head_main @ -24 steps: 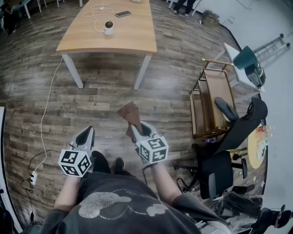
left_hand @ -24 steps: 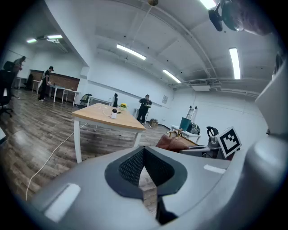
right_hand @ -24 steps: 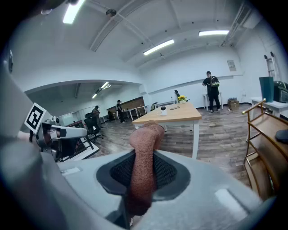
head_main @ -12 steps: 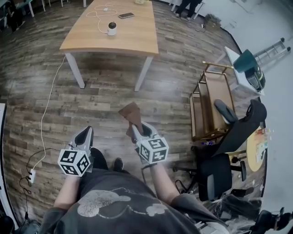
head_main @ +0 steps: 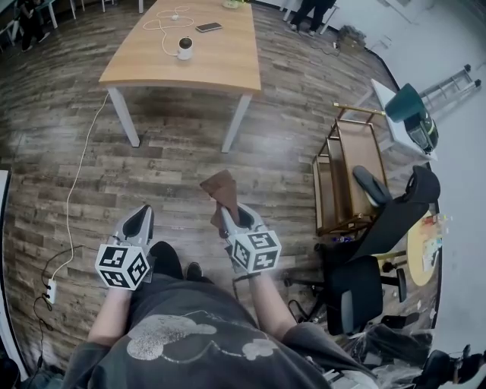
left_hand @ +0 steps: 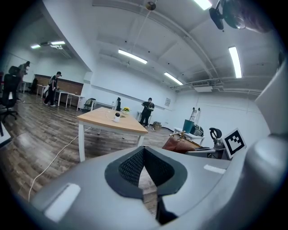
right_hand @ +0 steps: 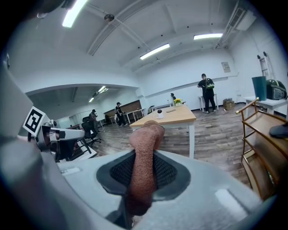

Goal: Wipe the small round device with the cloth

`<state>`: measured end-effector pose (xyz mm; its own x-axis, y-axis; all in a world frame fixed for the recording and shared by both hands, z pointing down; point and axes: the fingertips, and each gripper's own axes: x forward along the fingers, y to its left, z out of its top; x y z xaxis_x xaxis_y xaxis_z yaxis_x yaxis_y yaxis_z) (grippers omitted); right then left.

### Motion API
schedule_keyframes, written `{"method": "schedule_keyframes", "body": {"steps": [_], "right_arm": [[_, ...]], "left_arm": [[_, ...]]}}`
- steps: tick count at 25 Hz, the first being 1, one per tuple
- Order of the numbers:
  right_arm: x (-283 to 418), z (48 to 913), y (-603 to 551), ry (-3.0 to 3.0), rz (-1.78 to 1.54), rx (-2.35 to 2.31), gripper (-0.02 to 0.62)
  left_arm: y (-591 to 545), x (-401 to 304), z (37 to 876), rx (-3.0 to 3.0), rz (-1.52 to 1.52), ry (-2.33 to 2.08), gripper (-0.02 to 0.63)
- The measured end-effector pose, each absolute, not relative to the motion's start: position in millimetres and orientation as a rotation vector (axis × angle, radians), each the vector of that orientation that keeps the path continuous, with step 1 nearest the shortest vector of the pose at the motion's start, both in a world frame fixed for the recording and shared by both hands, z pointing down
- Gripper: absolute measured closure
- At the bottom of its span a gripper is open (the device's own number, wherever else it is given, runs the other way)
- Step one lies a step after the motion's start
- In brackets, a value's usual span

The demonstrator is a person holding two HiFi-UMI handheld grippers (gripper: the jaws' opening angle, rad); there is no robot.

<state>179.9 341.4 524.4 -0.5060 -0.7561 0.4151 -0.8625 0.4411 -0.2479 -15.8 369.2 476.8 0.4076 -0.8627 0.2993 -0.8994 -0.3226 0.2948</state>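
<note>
The small round white device [head_main: 184,48] stands on a wooden table [head_main: 216,64] far ahead, also seen in the left gripper view as a device [left_hand: 117,117] and in the right gripper view as a device [right_hand: 159,113]. My right gripper [head_main: 228,212] is shut on a brown cloth [head_main: 219,187], which sticks up between the jaws as a cloth [right_hand: 143,159]. My left gripper [head_main: 140,220] is shut and holds nothing, its jaws meeting at the tip [left_hand: 143,155]. Both grippers hover over the floor, well short of the table.
A phone [head_main: 208,27] and a white cable [head_main: 163,19] lie on the table. A cable [head_main: 76,178] runs down to a power strip [head_main: 50,290] on the floor at left. A wooden cart [head_main: 345,171] and an office chair [head_main: 380,235] stand at right. People stand far off.
The view has shifted slightly, with the table a little nearer. Both grippers keep the same pose and the cloth stays in the right one.
</note>
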Motion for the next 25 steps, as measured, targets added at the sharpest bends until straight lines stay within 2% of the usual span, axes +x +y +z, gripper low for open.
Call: {"method": "schedule_keyframes", "body": {"steps": [12,25], "right_arm": [[185,538,310,-2.392,0.681,1.459,0.518],[161,524,166,-2.344,0.674,1.565,0.517]], "left_arm": [[328,-20,499,2.258,0.161,-1.484,0.589],[158,-46,490,2.323,0.134,-1.387,0.589]]}}
